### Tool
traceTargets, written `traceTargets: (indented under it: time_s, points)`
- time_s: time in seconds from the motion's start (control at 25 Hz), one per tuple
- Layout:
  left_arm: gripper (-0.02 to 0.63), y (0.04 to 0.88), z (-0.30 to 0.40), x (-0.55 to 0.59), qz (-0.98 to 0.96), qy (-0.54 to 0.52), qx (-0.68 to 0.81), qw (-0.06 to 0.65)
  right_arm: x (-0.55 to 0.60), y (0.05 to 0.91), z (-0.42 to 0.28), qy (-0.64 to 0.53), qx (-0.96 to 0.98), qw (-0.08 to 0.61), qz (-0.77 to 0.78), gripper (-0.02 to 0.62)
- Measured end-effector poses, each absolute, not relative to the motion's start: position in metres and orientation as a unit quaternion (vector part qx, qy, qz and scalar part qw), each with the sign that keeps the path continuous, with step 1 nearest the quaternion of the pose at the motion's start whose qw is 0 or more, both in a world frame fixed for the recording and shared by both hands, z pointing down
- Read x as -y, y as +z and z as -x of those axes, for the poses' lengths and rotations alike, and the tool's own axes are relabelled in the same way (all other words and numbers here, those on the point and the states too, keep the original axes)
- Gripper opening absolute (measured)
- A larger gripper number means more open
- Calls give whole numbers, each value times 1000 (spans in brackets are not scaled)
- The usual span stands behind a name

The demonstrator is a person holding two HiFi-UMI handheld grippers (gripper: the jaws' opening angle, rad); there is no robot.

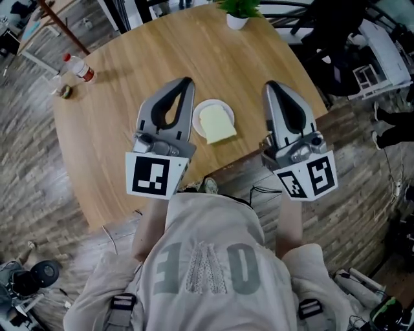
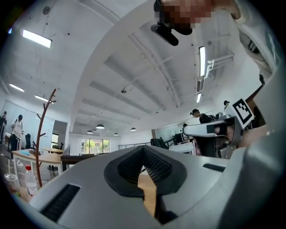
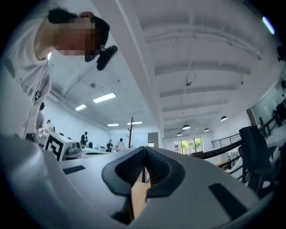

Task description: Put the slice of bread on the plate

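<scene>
Here, seen from above, a slice of bread [image 1: 217,123] lies flat on a small white plate [image 1: 198,111], at the centre of the frame near the lower edge of a round wooden table [image 1: 129,84]. Judging by that, the task looks finished. The left gripper [image 1: 187,83] and the right gripper [image 1: 270,85] flank the plate, one on each side, both clear of the bread. Each gripper's own view looks out across a large room and up at the ceiling. Both show the jaws closed together with nothing between them, probably because the bread needs no more handling. A bottle [image 1: 79,68] stands at the table's upper left, and a potted plant [image 1: 238,10] at top centre.
</scene>
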State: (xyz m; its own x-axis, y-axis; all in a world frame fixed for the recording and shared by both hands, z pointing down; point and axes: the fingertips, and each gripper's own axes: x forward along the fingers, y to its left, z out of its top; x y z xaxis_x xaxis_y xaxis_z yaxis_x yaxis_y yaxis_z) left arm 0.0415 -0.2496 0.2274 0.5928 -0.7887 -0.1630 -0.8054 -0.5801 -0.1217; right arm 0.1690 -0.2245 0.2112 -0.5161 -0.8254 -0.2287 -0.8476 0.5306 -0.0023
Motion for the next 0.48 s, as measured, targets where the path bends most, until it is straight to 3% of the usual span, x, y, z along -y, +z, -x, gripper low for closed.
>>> traceTargets:
  time_s: [0.08, 0.16, 0.48]
  points:
    - [6, 223, -45, 245, 888, 45, -445, 104, 210, 212, -183, 36, -842, 157, 514, 17]
    - [7, 220, -51, 242, 889, 42, -440, 116, 201, 224, -194, 25, -812, 169, 558, 17]
    - [6, 213, -72, 231, 894, 34, -426, 136, 191, 256, -193, 82, -763, 37, 641, 15]
